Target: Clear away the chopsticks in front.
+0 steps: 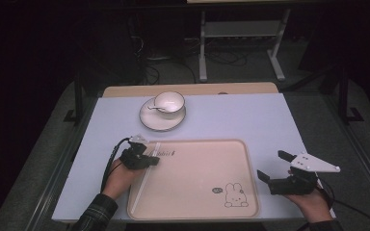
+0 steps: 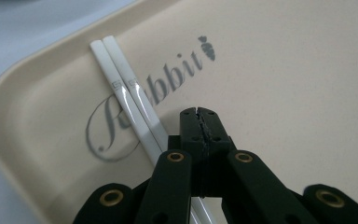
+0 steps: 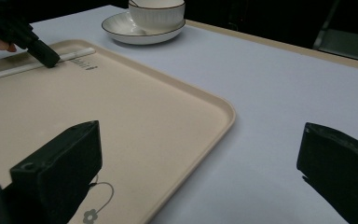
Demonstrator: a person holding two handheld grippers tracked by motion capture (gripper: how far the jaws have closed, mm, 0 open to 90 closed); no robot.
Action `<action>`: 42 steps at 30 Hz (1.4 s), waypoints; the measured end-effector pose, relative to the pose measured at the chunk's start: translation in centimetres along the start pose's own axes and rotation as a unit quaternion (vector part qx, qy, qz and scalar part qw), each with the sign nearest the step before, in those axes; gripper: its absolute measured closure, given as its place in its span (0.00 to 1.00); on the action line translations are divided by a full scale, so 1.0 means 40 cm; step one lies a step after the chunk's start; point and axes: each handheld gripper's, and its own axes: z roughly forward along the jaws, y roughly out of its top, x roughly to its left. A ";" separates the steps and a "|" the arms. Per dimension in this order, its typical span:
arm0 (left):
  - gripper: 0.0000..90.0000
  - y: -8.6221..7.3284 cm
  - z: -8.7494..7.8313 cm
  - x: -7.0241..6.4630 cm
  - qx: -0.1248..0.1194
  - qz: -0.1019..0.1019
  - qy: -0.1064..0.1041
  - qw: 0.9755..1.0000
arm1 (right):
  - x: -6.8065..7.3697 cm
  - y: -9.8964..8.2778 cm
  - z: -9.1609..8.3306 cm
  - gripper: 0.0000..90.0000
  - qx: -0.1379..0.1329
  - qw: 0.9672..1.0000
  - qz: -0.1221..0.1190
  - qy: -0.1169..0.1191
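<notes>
Chopsticks [image 2: 126, 100], a white pair, lie side by side along the nine o'clock edge of the beige tray [image 1: 197, 192]; the left tongs [image 1: 155, 161] hover above them, clenched on nothing. Cup and saucer [image 1: 164, 111] stand at twelve o'clock. Off the tray's three o'clock rim, the right tongs [image 1: 274, 166] gape, released, above the counter [image 1: 250, 115].
</notes>
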 end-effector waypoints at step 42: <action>0.20 -0.174 -0.227 -0.004 -0.178 0.037 0.039 0.983 | 0.003 -0.003 0.000 0.00 0.004 1.000 -0.003 0.004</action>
